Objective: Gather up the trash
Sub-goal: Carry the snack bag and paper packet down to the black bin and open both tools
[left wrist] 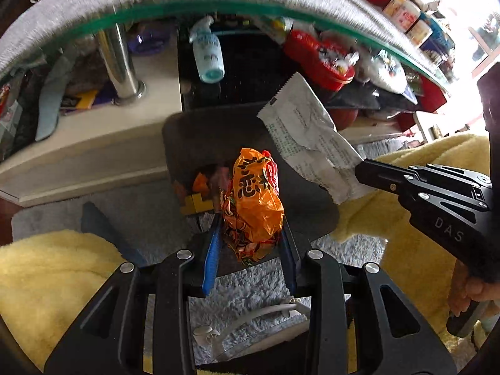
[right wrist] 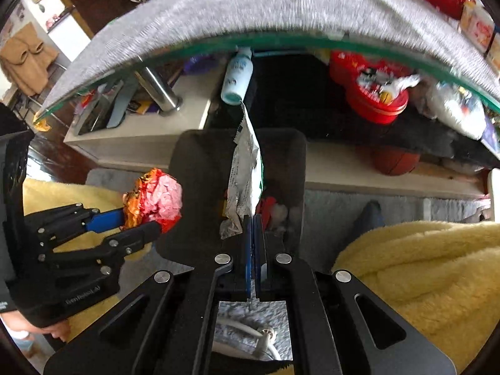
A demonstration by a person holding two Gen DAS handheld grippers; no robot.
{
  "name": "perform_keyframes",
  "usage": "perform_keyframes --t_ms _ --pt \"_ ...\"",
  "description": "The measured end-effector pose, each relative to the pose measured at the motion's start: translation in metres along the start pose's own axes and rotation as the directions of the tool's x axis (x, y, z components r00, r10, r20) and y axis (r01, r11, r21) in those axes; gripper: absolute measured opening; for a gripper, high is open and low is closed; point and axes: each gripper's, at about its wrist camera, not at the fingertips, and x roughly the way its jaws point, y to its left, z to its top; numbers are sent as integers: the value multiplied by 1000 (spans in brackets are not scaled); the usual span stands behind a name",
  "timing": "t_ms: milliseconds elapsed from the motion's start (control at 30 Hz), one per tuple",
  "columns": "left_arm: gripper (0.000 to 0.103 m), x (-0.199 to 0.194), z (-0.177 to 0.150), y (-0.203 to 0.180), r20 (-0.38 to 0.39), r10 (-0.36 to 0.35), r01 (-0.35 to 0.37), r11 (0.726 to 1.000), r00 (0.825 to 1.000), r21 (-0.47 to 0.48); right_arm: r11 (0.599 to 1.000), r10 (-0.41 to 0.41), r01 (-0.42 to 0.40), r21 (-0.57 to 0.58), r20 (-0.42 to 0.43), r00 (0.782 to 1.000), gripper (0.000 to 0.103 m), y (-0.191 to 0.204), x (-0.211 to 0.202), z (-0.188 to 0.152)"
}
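Note:
My left gripper (left wrist: 251,229) is shut on a crumpled orange snack wrapper (left wrist: 254,200), held over a dark trash bin (left wrist: 187,134) that has scraps of trash at its bottom. At the right of the left wrist view, my right gripper (left wrist: 361,168) pinches a creased white-and-silver wrapper (left wrist: 306,131) above the bin's right side. In the right wrist view the right gripper (right wrist: 253,218) is shut on that silver wrapper (right wrist: 245,168), which stands up edge-on over the bin (right wrist: 200,159). At the left of that view, the left gripper (right wrist: 140,223) holds the orange wrapper (right wrist: 156,200), showing pink and red.
A glass table edge (left wrist: 193,9) with a grey cloth runs above the bin. Beneath it are a chrome leg (left wrist: 118,62), a pale blue spray bottle (left wrist: 207,53), a red tin (left wrist: 318,62) and a basketball (right wrist: 395,161). Yellow fleece (right wrist: 422,265) lies on both sides, and a white cable (left wrist: 265,312) on grey carpet.

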Motion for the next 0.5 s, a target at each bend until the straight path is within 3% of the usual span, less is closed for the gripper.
perform_keyframes --t_ms 300,467,500 --pt "33 33 4 7 -66 -18 15 999 998 -35 1000 -6 7 29 -44 999 3 -7 27 12" --pt "40 37 8 11 -69 -19 15 998 997 -57 999 -8 11 53 -59 998 6 -11 34 18" --pt "46 37 8 11 -67 -18 14 998 998 -60 998 -9 13 58 -61 998 7 -13 35 19"
